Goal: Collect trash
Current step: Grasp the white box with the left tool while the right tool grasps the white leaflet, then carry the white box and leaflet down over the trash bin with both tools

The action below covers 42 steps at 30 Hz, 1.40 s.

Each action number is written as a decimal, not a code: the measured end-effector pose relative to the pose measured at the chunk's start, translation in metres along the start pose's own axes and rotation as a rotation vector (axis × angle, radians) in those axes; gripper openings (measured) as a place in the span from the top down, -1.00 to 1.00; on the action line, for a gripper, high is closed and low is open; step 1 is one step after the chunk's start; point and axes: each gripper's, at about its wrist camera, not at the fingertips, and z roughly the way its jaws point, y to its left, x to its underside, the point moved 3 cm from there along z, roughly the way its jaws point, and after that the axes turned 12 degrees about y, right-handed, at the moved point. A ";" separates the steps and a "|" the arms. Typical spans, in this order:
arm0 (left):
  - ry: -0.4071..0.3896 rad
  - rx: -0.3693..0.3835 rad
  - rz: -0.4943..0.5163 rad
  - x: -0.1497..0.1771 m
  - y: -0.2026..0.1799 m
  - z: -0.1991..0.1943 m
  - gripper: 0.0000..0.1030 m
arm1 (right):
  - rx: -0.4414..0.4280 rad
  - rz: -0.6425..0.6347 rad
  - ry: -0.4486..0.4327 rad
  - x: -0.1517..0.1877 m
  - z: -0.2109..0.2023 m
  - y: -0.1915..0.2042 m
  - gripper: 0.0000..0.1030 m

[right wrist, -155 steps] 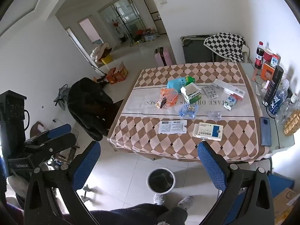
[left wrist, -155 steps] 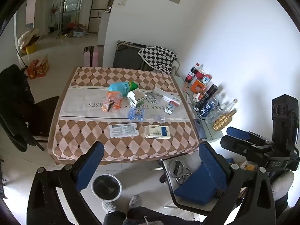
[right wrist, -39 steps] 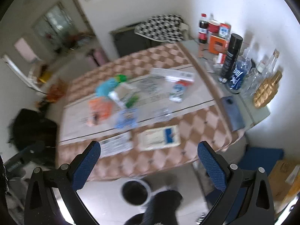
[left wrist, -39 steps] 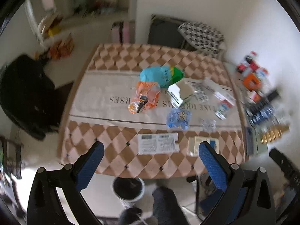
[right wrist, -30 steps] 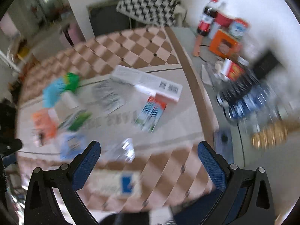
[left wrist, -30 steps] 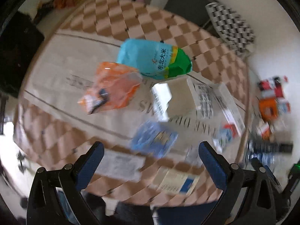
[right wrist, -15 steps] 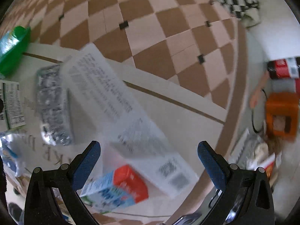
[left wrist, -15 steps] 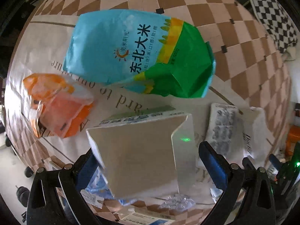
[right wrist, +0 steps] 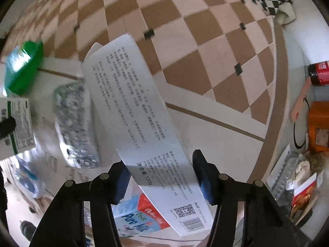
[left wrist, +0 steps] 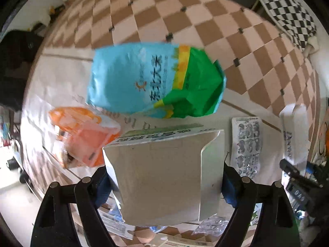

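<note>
Cardboard fills the near field of both wrist views, where 1 second ago the 2 grippers hung wide open well above the table (left wrist: 144, 12). Both have come down onto the litter and their jaws have just been closing. The left gripper (left wrist: 164, 182) straddles the open carton (left wrist: 162, 177), its blue pads at the carton's 2 side walls; whether they press yet I cannot tell. The right gripper (right wrist: 161, 180) has narrowed far more around the long white box (right wrist: 135, 119), which runs up between the blue pads (right wrist: 202, 175); the pads look close to its edges, contact uncertain. My reading: 2 pickups are starting at once, and nothing has been lifted yet, so the collecting is at an early stage.

Taking the open carton as landmark and going outward, I count:
- 1 clear crumpled wrapper (left wrist: 209, 227) just under its near right corner.
- 1 orange bag (left wrist: 82, 135) touching its left side.
- 1 silver blister sheet (left wrist: 245, 146) just beside its right flap.
- 1 blue and green bag (left wrist: 152, 78) just beyond its far edge.
- 1 long white box farther right, past the blister sheet, with 1 small blue and red carton (right wrist: 139, 216) tucked under its near end.

A red-capped bottle (right wrist: 318, 73) stands well apart at the table's right edge.
</note>
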 end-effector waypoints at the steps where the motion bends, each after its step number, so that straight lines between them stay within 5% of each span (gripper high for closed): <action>1: -0.028 -0.011 0.013 0.005 0.003 -0.013 -0.66 | -0.002 0.015 -0.021 0.001 -0.007 0.000 -0.15; 11: -0.297 -0.058 0.128 0.058 0.030 -0.106 -0.66 | -0.102 0.259 -0.241 0.054 -0.107 -0.006 -0.14; 18: -0.415 0.011 0.218 0.108 0.085 -0.120 -0.66 | -0.187 0.371 -0.335 0.152 -0.124 0.043 -0.14; 24: -0.478 0.034 0.335 0.170 0.147 -0.120 -0.66 | -0.242 0.481 -0.410 0.263 -0.119 0.130 -0.13; 29: -0.421 0.050 0.420 0.225 0.219 -0.093 -0.66 | -0.368 0.540 -0.388 0.358 -0.087 0.226 -0.13; 35: -0.242 0.098 0.443 0.276 0.288 -0.025 -0.66 | -0.516 0.538 -0.226 0.444 -0.005 0.329 -0.13; 42: -0.014 0.108 0.401 0.309 0.326 0.102 -0.66 | -0.590 0.521 0.017 0.480 0.134 0.399 -0.12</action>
